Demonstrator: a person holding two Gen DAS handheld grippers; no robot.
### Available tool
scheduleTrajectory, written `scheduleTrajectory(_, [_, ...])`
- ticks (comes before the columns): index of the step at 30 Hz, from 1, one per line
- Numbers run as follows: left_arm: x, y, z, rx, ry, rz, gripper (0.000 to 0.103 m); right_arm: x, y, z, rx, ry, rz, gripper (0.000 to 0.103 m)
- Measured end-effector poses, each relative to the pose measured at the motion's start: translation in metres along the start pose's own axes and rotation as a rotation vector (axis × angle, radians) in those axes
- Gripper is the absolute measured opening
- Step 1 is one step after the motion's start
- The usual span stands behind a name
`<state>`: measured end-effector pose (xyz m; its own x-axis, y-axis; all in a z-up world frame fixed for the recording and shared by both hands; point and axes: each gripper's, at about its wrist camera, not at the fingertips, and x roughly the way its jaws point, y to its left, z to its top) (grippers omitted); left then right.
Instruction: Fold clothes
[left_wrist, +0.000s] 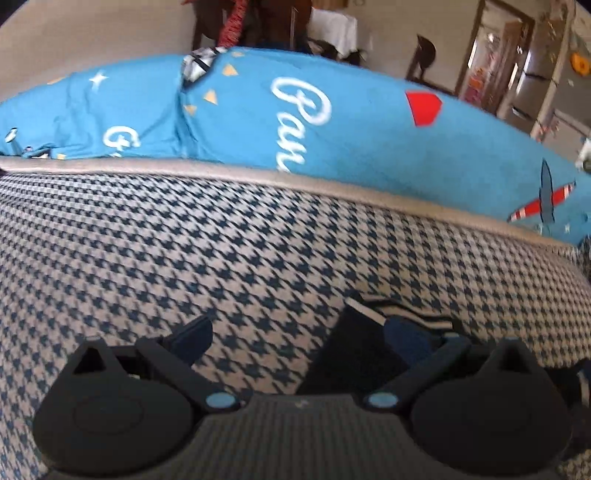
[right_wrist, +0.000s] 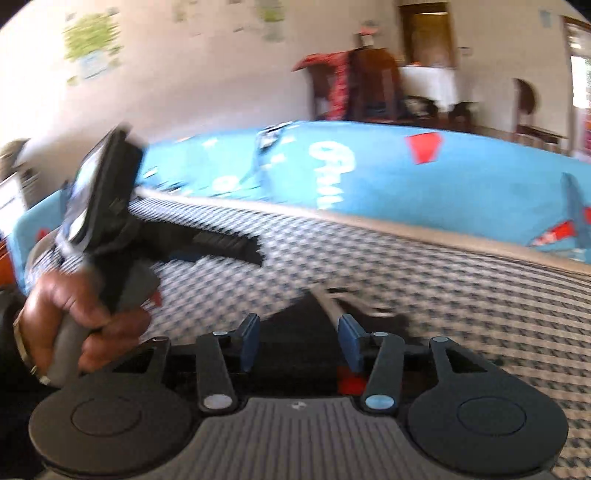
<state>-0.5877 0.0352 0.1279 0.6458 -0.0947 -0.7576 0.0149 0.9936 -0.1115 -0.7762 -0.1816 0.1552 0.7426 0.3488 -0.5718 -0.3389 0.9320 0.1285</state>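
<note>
1. While my left gripper (left_wrist: 295, 332) sits spread wide over the houndstooth garment (left_wrist: 229, 251), its woven cloth lies flat nearby.
2. My right gripper (right_wrist: 295, 332) is parted too, grasping nothing.
3. Beyond the garment's beige hem lies a smooth blue printed sheet (left_wrist: 369, 133).

The garment (left_wrist: 258, 258) is lying across the lower and middle frame of the left wrist view, spreading over the bed sheet (left_wrist: 369, 122), which is showing behind it in a band across the upper middle. The left gripper (left_wrist: 295, 332) is sitting at the bottom centre, over the garment. In the right wrist view, the right gripper (right_wrist: 299, 339) is sitting at bottom centre, with the left hand (right_wrist: 74, 310) at lower left. Chairs (right_wrist: 369, 85) are standing behind the bed, upper centre.
</note>
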Motion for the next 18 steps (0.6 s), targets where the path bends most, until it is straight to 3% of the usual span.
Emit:
scheduleTrajectory(7, [0.030, -0.008, 0.001, 0.025, 0.075, -0.048, 0.103, -0.016, -0.047, -0.002, 0.146, 0.007, -0.134, 0.065])
scheduleTrajectory(14, [0.051, -0.012, 0.001, 0.084, 0.107, -0.087, 0.103, -0.018, -0.085, -0.014, 0.289, 0.050, -0.139, 0.070])
scheduleTrajectory(18, [0.064, -0.011, 0.004, 0.087, 0.140, -0.154, 0.103, -0.006, -0.095, -0.018, 0.346, 0.085, -0.127, 0.072])
